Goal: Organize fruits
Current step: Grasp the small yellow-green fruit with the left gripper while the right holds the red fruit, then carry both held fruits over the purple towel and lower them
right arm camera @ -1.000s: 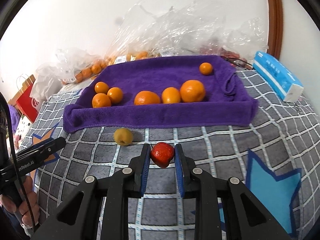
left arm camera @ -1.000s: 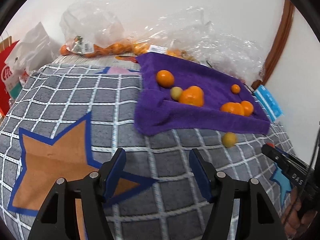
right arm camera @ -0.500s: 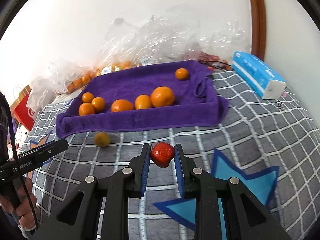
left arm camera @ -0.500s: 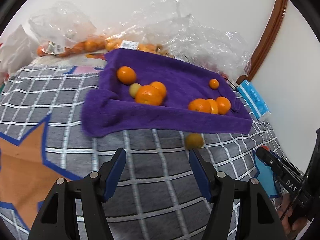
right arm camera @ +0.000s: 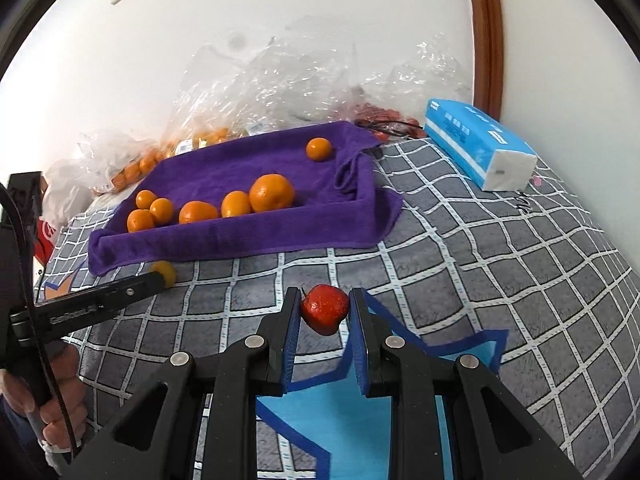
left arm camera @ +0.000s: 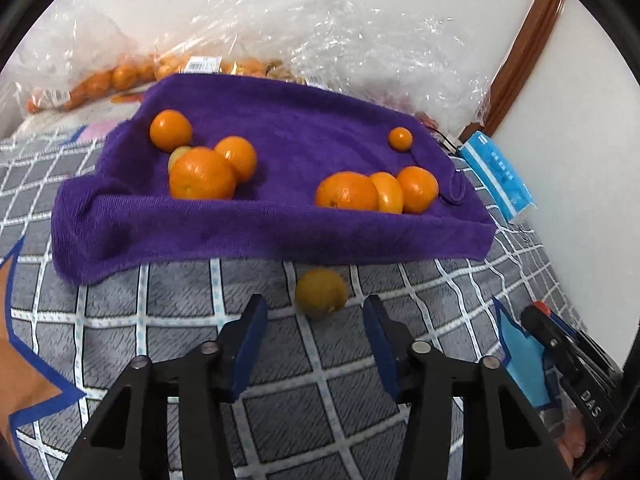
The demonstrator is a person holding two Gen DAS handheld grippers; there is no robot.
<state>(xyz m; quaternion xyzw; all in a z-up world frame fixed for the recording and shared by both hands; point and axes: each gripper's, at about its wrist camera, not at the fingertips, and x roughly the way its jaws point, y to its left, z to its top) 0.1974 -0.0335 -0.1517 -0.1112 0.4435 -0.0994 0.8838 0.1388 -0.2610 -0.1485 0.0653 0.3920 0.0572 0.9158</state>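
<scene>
A purple towel point(left arm camera: 300, 136) lies on the grey checked blanket with several oranges point(left arm camera: 202, 174) on it; it also shows in the right wrist view point(right arm camera: 224, 168). A yellowish fruit point(left arm camera: 321, 294) sits on the blanket just in front of the towel's near edge. My left gripper point(left arm camera: 314, 322) is open, its fingertips on either side of and just short of that fruit. My right gripper point(right arm camera: 325, 308) is shut on a red strawberry point(right arm camera: 324, 309), held above the blanket to the right. The yellowish fruit also shows in the right wrist view point(right arm camera: 165, 271), beside the left gripper's finger.
Clear plastic bags point(left arm camera: 360, 40) with more oranges point(left arm camera: 120, 76) lie behind the towel against the wall. A blue tissue pack point(right arm camera: 478, 148) lies at the right. A brown door frame point(right arm camera: 486, 32) stands at the back right. A red bag point(right arm camera: 44, 236) sits far left.
My left gripper has moved right and forward up to the yellowish fruit. My right gripper has drawn back and to the right, away from the towel, still holding the strawberry.
</scene>
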